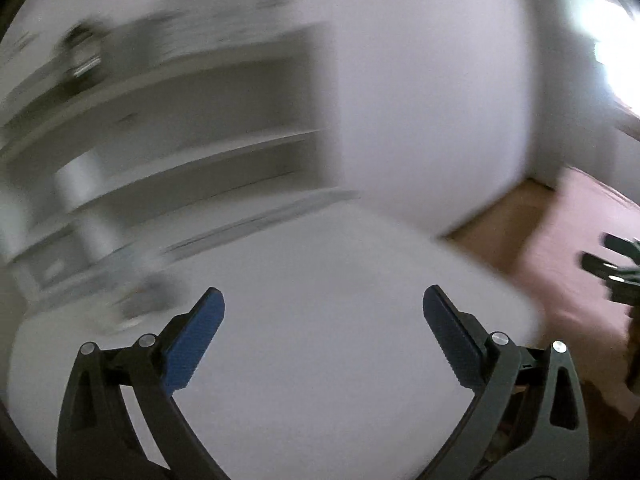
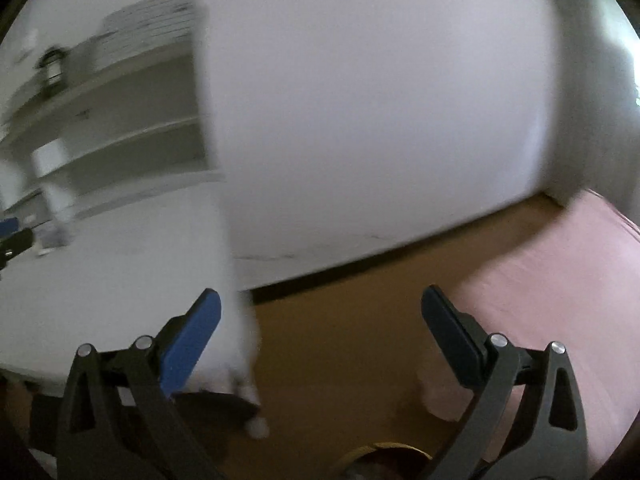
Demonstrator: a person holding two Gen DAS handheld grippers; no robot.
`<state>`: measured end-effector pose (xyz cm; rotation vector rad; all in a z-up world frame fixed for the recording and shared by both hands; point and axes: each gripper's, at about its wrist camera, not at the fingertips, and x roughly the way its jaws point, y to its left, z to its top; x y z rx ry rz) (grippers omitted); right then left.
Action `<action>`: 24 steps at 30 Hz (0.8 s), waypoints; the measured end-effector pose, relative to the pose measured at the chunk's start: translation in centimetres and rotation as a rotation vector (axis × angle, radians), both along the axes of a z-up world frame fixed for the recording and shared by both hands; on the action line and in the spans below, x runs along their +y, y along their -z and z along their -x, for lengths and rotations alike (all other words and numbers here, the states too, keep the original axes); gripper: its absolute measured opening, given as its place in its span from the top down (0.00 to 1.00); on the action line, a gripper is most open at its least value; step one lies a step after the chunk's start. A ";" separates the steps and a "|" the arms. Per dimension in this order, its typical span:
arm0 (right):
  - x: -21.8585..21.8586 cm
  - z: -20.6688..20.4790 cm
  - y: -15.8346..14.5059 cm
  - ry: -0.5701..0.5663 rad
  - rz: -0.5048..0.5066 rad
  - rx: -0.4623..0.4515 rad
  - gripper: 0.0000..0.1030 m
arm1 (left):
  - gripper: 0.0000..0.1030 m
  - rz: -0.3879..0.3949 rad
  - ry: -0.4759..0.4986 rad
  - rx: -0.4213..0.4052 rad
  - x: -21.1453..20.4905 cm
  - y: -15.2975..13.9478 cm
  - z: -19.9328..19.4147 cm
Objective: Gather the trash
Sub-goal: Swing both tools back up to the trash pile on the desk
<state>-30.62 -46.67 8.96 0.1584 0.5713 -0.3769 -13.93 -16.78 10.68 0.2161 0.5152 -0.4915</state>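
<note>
Both views are blurred by motion. My left gripper (image 1: 323, 300) is open and empty above a white table (image 1: 320, 360). A blurred greyish scrap, possibly trash (image 1: 140, 308), lies on the table to its left. My right gripper (image 2: 320, 300) is open and empty, hanging over the table's right edge (image 2: 224, 280) and the brown floor (image 2: 340, 340). It also shows at the right edge of the left wrist view (image 1: 612, 268). The left gripper's blue tip shows at the left edge of the right wrist view (image 2: 10, 232). A small blurred item (image 2: 52, 236) lies far left on the table.
A white shelf unit (image 1: 180, 120) with a white cylinder (image 1: 80, 184) stands behind the table. A white wall (image 2: 380, 120) fills the middle. A pink bed or cushion (image 2: 560, 280) lies right. A yellow-rimmed round object (image 2: 384, 454) sits on the floor below.
</note>
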 end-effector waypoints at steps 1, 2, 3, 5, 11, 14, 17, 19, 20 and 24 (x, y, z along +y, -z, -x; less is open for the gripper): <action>1.4 -2.1 -0.2 -0.045 -0.014 -0.001 0.06 | 0.06 -0.002 -0.073 0.024 2.5 0.1 -1.4; 3.0 -4.3 -0.3 -0.096 -0.036 -0.004 0.06 | 0.06 0.001 -0.158 0.058 5.8 0.5 -3.1; 4.5 -5.7 -0.5 -0.134 -0.058 -0.004 0.06 | 0.06 0.012 -0.214 0.082 8.5 0.8 -4.3; 7.5 -9.2 -0.7 -0.227 -0.105 -0.007 0.06 | 0.06 0.041 -0.333 0.131 14.3 1.3 -6.4; 17.4 -17.7 -1.0 -0.415 -0.104 0.031 0.06 | 0.06 0.029 -0.467 0.177 23.0 3.0 -10.5; 20.7 -20.0 -0.6 -0.491 -0.114 0.049 0.06 | 0.07 -0.001 -0.389 0.201 22.9 3.6 -12.9; 23.1 -22.2 -0.3 -0.539 -0.127 0.066 0.06 | 0.09 -0.032 -0.301 0.264 21.5 4.8 -16.3; 24.5 -23.7 0.0 -0.565 -0.126 0.080 0.06 | 0.18 -0.051 -0.250 0.289 20.3 5.4 -17.5; 24.9 -24.4 0.0 -0.572 -0.123 0.085 0.06 | 0.27 -0.062 -0.234 0.301 20.0 5.8 -18.2; 26.2 -27.3 -0.2 -0.589 -0.135 0.099 0.06 | 0.48 -0.039 -0.182 0.358 19.4 6.6 -20.4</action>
